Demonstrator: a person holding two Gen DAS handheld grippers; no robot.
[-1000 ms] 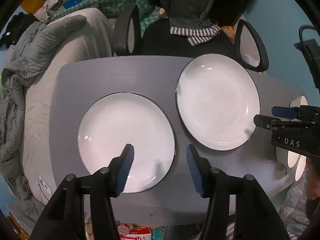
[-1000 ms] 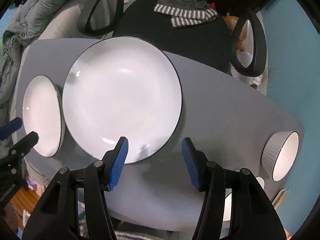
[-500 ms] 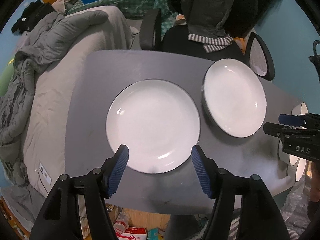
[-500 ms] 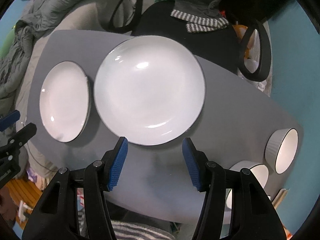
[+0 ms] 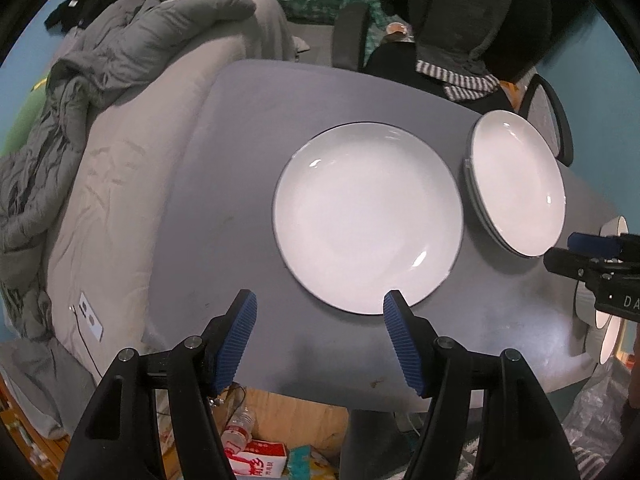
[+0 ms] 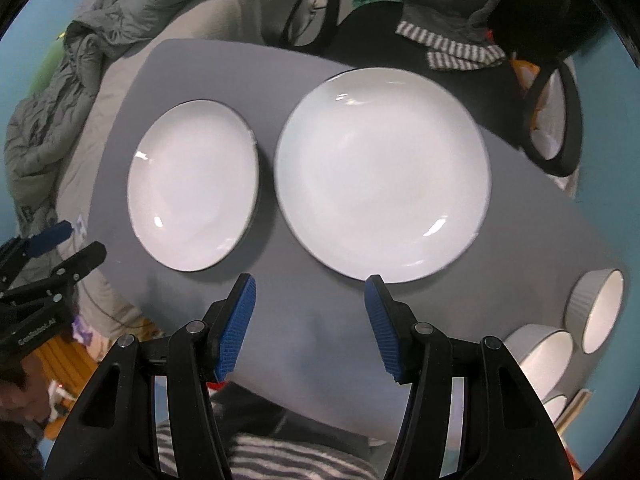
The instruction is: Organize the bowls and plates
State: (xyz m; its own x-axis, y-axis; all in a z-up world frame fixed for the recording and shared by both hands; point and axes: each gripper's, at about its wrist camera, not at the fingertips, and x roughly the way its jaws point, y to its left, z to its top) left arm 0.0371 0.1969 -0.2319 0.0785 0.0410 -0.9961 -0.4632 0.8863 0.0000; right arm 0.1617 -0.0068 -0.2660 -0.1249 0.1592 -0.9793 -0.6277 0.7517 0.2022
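Note:
Two white plates with dark rims lie side by side on the grey table (image 5: 248,160). In the left wrist view the left plate (image 5: 368,216) is just beyond my left gripper (image 5: 320,320), which is open and empty above the table's near edge. The right plate (image 5: 518,184) rests on another plate. In the right wrist view my right gripper (image 6: 308,320) hangs open and empty, its fingertips just short of the right plate (image 6: 382,174), with the left plate (image 6: 194,190) beside it. Three white ribbed bowls (image 6: 596,308) stand at the table's right end. Each gripper shows in the other's view: right gripper (image 5: 572,254), left gripper (image 6: 76,246).
A bed with a grey duvet (image 5: 100,120) runs along the table's left side. A black office chair (image 5: 460,40) draped with clothes stands behind the table. A cardboard box with a bottle and cartons (image 5: 256,440) sits on the floor below the near edge.
Both grippers have drawn back from the plates, which now sit farther off and more to the right in each view. The left jaws have widened. The plates have not moved on the table.

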